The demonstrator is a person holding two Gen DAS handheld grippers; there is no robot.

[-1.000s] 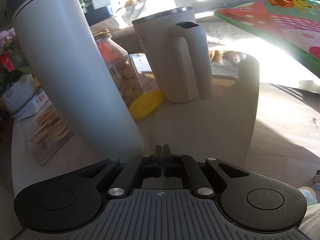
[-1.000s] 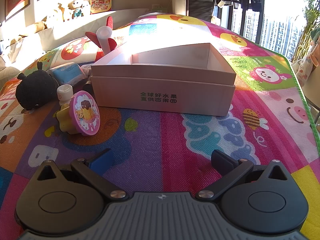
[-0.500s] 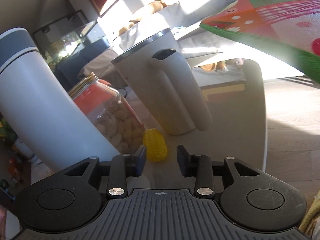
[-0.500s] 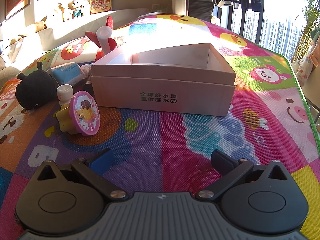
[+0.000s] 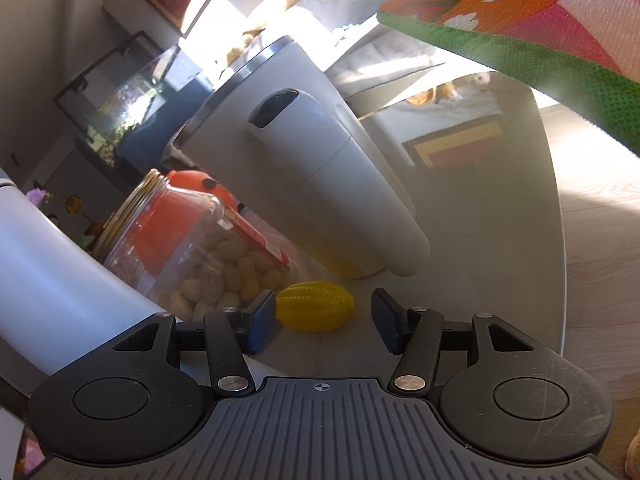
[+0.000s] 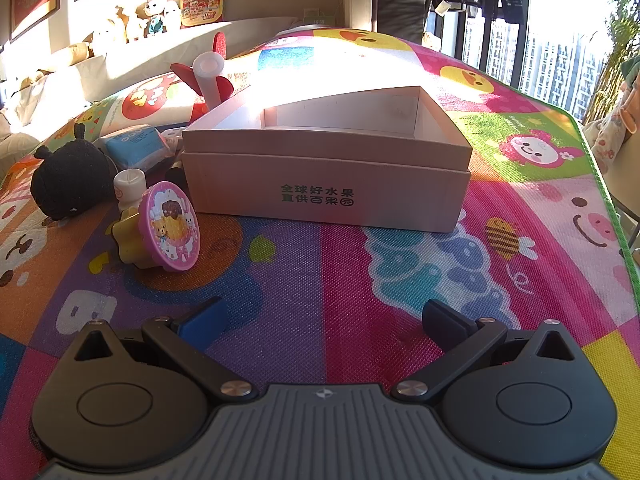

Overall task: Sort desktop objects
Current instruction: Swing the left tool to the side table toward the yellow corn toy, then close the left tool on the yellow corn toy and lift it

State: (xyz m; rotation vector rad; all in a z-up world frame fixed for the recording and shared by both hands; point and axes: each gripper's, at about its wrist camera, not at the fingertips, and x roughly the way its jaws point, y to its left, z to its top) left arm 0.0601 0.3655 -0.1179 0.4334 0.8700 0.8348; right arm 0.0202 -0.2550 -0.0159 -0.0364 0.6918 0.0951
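In the left wrist view my left gripper (image 5: 324, 312) is open, its fingers on either side of a yellow ribbed toy (image 5: 316, 306) lying on a grey side table (image 5: 500, 240); the pads do not touch it. In the right wrist view my right gripper (image 6: 324, 320) is open and empty, low over the colourful play mat (image 6: 320, 260). An open cardboard box (image 6: 328, 184) stands ahead of it. To the left lie a pudding cup with a pink lid (image 6: 160, 232), a small white bottle (image 6: 129, 188), a black plush (image 6: 70, 178), a blue packet (image 6: 134, 146) and a red-and-white fan (image 6: 208, 80).
On the side table a white kettle (image 5: 304, 168) stands behind the yellow toy, a glass jar of snacks (image 5: 192, 248) to its left, and a tall white flask (image 5: 48, 280) at the near left. The mat's green edge (image 5: 540, 60) hangs at upper right.
My left gripper went from shut to open, moved closer and tilted; the yellow toy now lies between its fingers. The right gripper has not moved.
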